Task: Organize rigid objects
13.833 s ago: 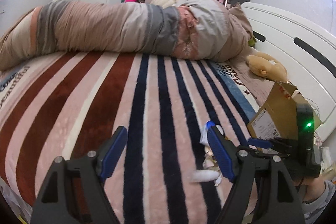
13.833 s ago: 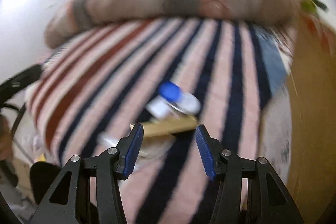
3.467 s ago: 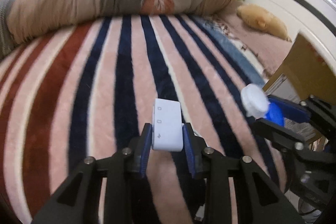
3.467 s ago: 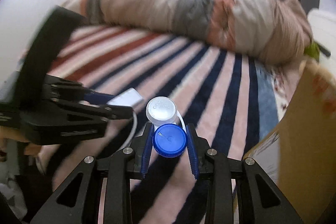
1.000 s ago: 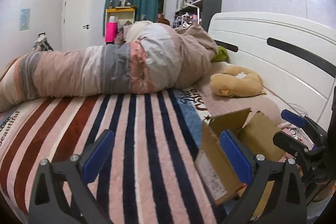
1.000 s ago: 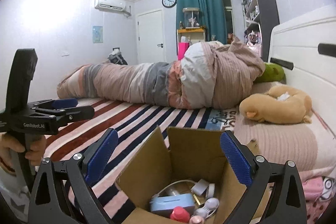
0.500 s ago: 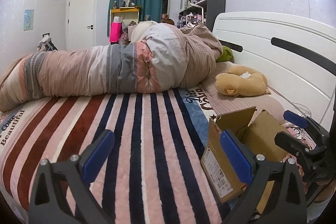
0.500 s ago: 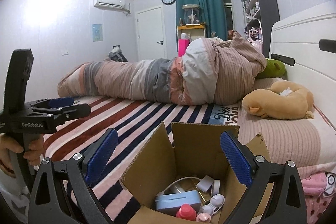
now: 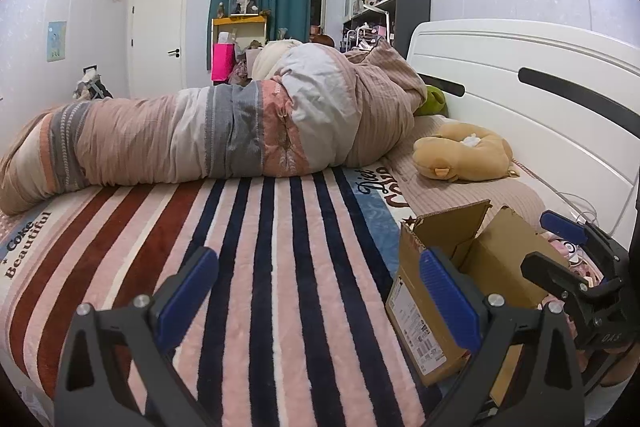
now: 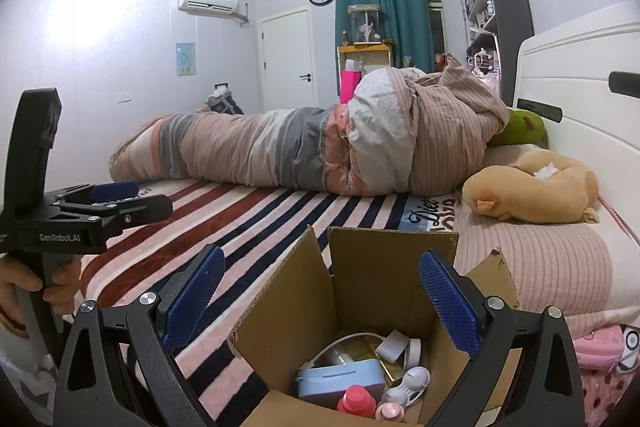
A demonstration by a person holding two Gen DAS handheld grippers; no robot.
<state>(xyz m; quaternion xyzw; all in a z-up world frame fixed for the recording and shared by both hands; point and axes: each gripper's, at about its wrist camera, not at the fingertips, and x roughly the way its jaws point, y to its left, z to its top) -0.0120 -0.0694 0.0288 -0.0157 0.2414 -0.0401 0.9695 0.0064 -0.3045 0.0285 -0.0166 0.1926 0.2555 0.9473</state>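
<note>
Looks like the sorting part is pretty much wrapped up here. Both grippers are held up and back from the bed with nothing between the jaws. The left gripper (image 9: 316, 291) is spread wide over the striped blanket (image 9: 260, 227), and the right gripper (image 10: 320, 291) is spread just as wide, parked right above the cardboard box (image 10: 384, 267).

The box is set at the near right edge of the bed, flaps left standing open, presumably so stuff can be dropped straight in from above without anything needing to be held aside. Inside, a jumble can be made out: a light blue case (image 10: 340, 381), a red bottle cap (image 10: 356, 399), a white contact-lens-style case (image 10: 408, 385), a white cable (image 10: 344, 343), plus a few bits too small to be called. They're just piled, not arranged, so the "organizing" seems to be meant as "get it all in one container."

No loose rigid items can be spotted on the blanket in either view. What's left on the bed is soft stuff: the rolled duvet (image 9: 200, 139) across the far side and a tan plush toy (image 9: 464, 155) at the far right by the headboard (image 9: 520, 87), probably left alone on purpose since neither counts as rigid.
</note>
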